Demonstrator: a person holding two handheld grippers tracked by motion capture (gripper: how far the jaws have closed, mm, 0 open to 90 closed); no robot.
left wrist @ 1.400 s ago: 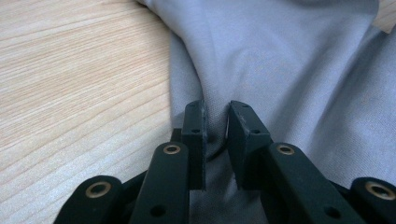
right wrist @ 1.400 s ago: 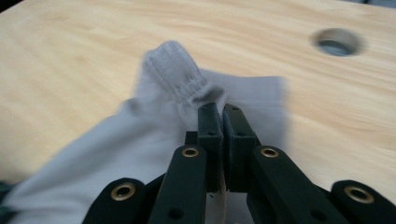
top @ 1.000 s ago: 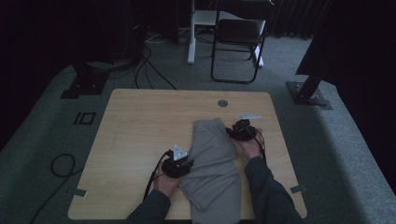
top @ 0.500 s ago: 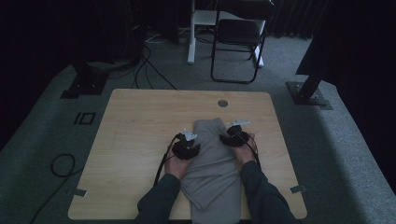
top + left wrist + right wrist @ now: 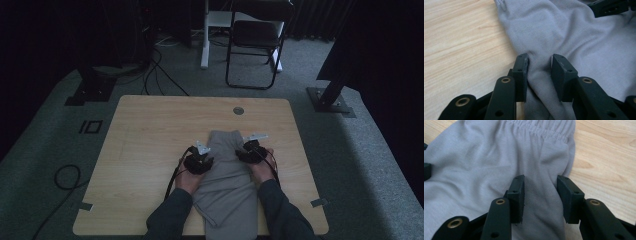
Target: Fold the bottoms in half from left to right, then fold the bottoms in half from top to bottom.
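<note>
A grey garment (image 5: 227, 172) with an elastic waistband lies lengthwise on the wooden table (image 5: 150, 130), its near end hanging over the front edge. My left gripper (image 5: 206, 156) is at its left edge. In the left gripper view the garment (image 5: 574, 37) rises as a soft ridge between the jaws of my left gripper (image 5: 539, 62), which have just been closing but are still apart. My right gripper (image 5: 245, 150) is at the garment's right edge. There the garment (image 5: 486, 157) lies nearly flat between the jaws of my right gripper (image 5: 541, 182), also just closing, near the waistband.
A round grommet (image 5: 238, 110) sits in the table's far edge. A dark folding chair (image 5: 255, 40) stands beyond the table. Stand bases (image 5: 330, 100) and cables (image 5: 65, 175) lie on the carpet on both sides.
The left gripper moved forward and right, and the right gripper came back and left. The garment, tilted before, now lies straighter and narrower between them.
</note>
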